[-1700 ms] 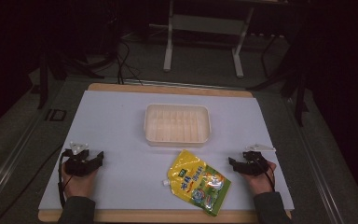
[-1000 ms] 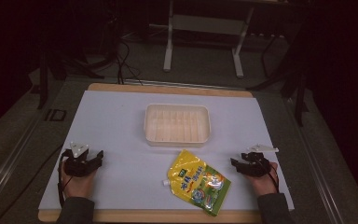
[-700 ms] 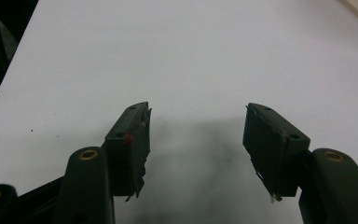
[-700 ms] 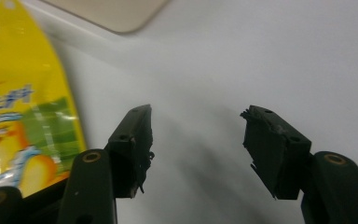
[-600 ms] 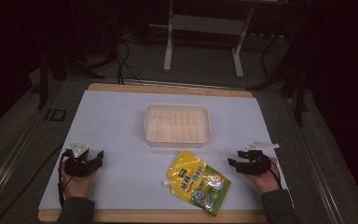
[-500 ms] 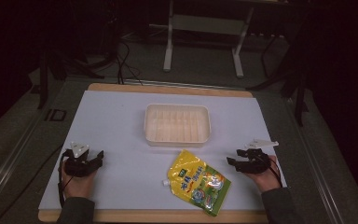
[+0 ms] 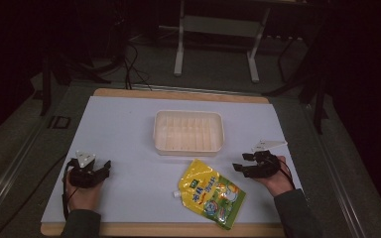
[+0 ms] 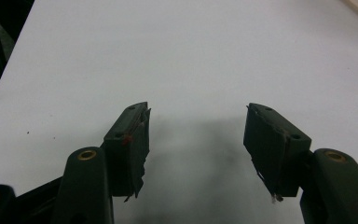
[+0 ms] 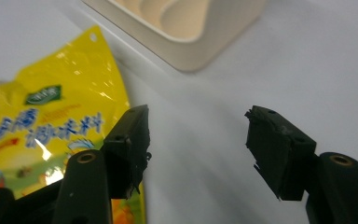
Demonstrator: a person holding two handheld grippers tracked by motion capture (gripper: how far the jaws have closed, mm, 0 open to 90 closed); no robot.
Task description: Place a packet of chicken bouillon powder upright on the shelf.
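While the right gripper [image 7: 242, 162] had just been spreading its empty fingers [image 9: 130, 135] wide, the glossy yellow spouted pouch [image 7: 211, 192] lay flat just left of them; the left gripper [image 8: 196, 140] gaped, empty

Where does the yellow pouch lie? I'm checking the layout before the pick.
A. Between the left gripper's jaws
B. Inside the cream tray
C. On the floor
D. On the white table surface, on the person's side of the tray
D: the yellow pouch lies flat on the white table surface, nearer the person than the cream tray, with nothing gripping it.
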